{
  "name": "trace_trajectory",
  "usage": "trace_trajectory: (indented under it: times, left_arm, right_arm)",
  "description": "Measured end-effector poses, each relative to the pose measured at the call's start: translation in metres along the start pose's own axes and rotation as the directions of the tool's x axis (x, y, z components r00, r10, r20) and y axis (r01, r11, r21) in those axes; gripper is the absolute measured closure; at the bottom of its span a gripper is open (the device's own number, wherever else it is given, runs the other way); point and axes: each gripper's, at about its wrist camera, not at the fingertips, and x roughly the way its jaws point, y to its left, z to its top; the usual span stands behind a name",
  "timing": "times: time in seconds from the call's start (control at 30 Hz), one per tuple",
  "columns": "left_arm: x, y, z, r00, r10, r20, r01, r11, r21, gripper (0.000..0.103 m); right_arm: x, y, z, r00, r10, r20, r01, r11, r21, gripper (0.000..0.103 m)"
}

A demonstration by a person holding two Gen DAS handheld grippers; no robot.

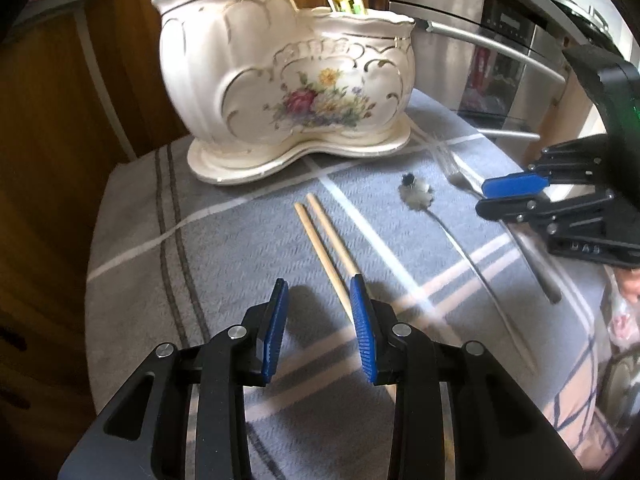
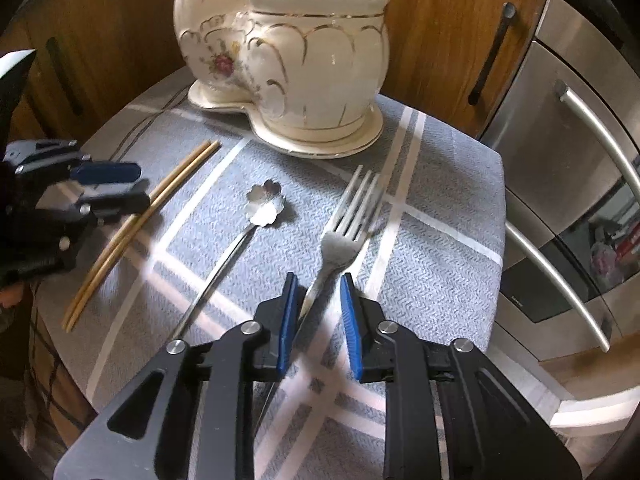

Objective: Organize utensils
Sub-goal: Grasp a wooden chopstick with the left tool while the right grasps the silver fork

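Utensils mostly wait: chopsticks (image 1: 326,246), spoon (image 2: 256,216) and fork (image 2: 346,224) lie on the tabletop (image 2: 440,208), few already in the holder (image 1: 288,80). Right hand-held gripper (image 2: 318,292) straddles the fork handle, not yet clenched; left hand-held gripper (image 1: 319,294) is released.

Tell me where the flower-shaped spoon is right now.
The flower-shaped spoon lies on the checked cloth, between the chopsticks to its left and the fork to its right.

A cream ceramic holder (image 1: 288,80) with gold trim and painted flowers stands on a blue-grey cloth (image 1: 224,248) crossed by white stripes, beside pale wooden chopsticks (image 1: 324,236) and a silver fork (image 2: 348,224).
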Motion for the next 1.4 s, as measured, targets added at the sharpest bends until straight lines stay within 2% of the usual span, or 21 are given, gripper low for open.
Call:
trace_trajectory:
  times: [0.27,0.5,0.6,0.77,0.9,1.0,1.2,1.4]
  left_arm:
    - [-0.002,0.006,-0.001,1.0,-0.001,-0.031,0.001,1.0,0.01,0.069]
    - [0.005,-0.005,0.011,0.989,0.025,-0.146,-0.018,0.998,0.052,0.069]
    - [0.006,-0.005,0.015,0.982,0.026,-0.189,-0.013,0.998,0.066,0.07]
    - [0.003,0.004,0.012,0.978,0.024,-0.209,-0.01,0.998,0.067,0.076]
    - [0.003,0.012,0.011,0.975,0.008,-0.221,0.004,0.999,0.054,0.076]
    - [0.003,0.009,0.011,0.97,0.02,-0.243,0.001,0.996,0.085,0.076]
    - [0.011,0.01,0.024,0.943,0.003,-0.333,0.024,0.997,0.076,0.076]
    - [0.013,0.007,0.03,0.93,0.013,-0.368,0.011,0.998,0.061,0.076]
  right_arm:
    - [-0.003,-0.01,-0.005,0.999,0.012,-0.051,-0.014,0.999,-0.031,0.084]
    - [0.0,-0.017,0.0,0.993,0.043,-0.107,-0.049,0.998,-0.051,0.085]
    - [0.0,-0.016,0.001,0.991,0.035,-0.133,-0.049,0.993,-0.107,0.087]
    - [-0.002,-0.017,-0.004,0.986,0.002,-0.166,-0.035,0.981,-0.193,0.094]
    - [-0.002,-0.028,-0.007,0.982,0.003,-0.187,-0.035,0.985,-0.169,0.096]
    - [0.001,-0.035,-0.004,0.978,0.011,-0.207,-0.039,0.99,-0.133,0.096]
    - [0.01,-0.044,0.006,0.963,0.033,-0.269,-0.06,0.994,-0.095,0.096]
    - [0.014,-0.05,0.01,0.951,0.056,-0.305,-0.073,0.996,-0.044,0.096]
